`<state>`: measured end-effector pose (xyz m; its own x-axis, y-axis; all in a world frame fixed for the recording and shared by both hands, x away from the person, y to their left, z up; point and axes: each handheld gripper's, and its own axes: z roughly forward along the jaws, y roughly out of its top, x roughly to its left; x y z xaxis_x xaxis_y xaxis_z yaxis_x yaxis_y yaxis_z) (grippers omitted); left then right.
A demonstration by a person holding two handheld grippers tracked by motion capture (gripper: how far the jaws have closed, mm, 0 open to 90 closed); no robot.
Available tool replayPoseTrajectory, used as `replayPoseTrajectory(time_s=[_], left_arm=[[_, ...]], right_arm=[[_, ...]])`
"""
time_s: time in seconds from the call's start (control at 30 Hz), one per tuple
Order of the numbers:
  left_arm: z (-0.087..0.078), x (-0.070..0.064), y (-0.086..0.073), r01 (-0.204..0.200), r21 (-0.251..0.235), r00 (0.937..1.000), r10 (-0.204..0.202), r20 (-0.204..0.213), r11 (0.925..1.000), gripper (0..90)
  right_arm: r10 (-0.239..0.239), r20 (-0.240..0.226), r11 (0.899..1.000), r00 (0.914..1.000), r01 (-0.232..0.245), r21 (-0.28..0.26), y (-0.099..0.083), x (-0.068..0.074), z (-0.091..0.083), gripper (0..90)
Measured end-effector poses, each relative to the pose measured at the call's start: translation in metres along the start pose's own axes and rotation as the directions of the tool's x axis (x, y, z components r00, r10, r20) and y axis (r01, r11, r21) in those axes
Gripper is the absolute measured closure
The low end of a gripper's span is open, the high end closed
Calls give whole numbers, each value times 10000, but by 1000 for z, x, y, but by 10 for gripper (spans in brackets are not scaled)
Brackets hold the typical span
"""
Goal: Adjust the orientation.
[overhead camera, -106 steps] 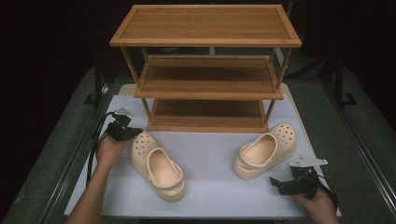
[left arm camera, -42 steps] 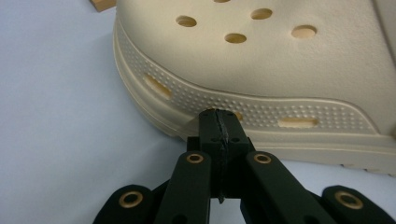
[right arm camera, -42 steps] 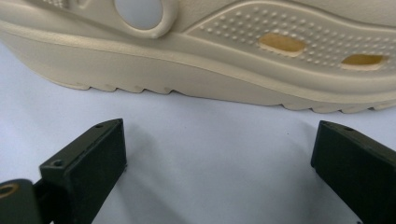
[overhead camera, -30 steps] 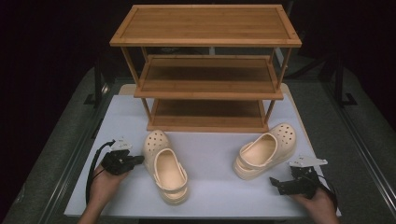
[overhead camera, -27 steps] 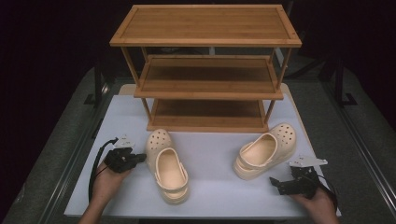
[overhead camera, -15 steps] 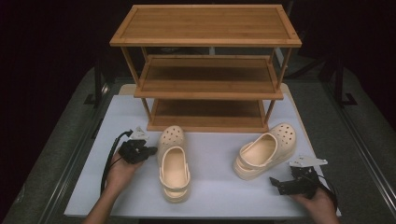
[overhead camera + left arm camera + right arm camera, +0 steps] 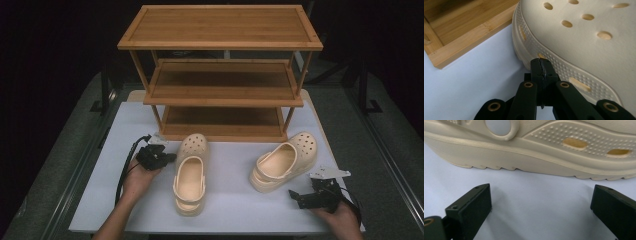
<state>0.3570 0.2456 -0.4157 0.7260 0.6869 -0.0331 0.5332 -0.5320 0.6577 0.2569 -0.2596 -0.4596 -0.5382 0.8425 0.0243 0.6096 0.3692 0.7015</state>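
Left clog (image 7: pixel 190 172): turned since earlier, toe now facing rack (image 7: pixel 220 75).
Left gripper (image 7: pixel 541 65): clenched, against clog's side.
Right gripper (image 7: pixel 541 202): released, unmoved.

Cream clogs (image 7: pixel 190 177) (seemingly dotted sides)

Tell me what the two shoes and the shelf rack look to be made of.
Left clog and right clog: likely moulded foam or soft plastic, matte cream; one-piece body with punched holes and a dimpled side band, seen in both gripper views. Rack: seemingly bamboo or wood, warm brown with a slight sheen; narrow jointed strips show on the boards.
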Motion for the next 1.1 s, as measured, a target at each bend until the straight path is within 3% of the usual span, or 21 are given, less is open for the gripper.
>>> replayPoseTrajectory(time_s=[0.07,0.2,0.33,0.5,0.7,0.93,1.1], left_arm=[[-4,1,-1,102,-92,9999,-100,123,9999,891],[-16,-1,-2,159,-289,9996,-153,221,9995,777],[-28,-4,-6,407,-529,9971,-371,662,9978,678],[-43,-10,-8,568,-787,9944,-494,930,9953,576],[-58,-23,-3,427,-1261,9924,-275,1197,9911,498],[-54,-39,4,70,-1395,9902,125,1388,9902,477],[-42,-45,7,-166,-1138,9916,309,1255,9934,477]], right_arm=[[-6,-1,10000,10000,6,-3,0,0,0,30],[-4,-2,10000,10000,4,-1,0,0,0,30],[-10,1,10000,10000,10,-6,0,0,0,30],[-11,0,10000,10000,11,-5,0,0,0,30],[15,0,10000,10000,-15,3,0,0,0,30],[11,0,10000,10000,-11,1,0,0,0,30],[21,-1,10000,10000,-21,6,0,0,0,30]])
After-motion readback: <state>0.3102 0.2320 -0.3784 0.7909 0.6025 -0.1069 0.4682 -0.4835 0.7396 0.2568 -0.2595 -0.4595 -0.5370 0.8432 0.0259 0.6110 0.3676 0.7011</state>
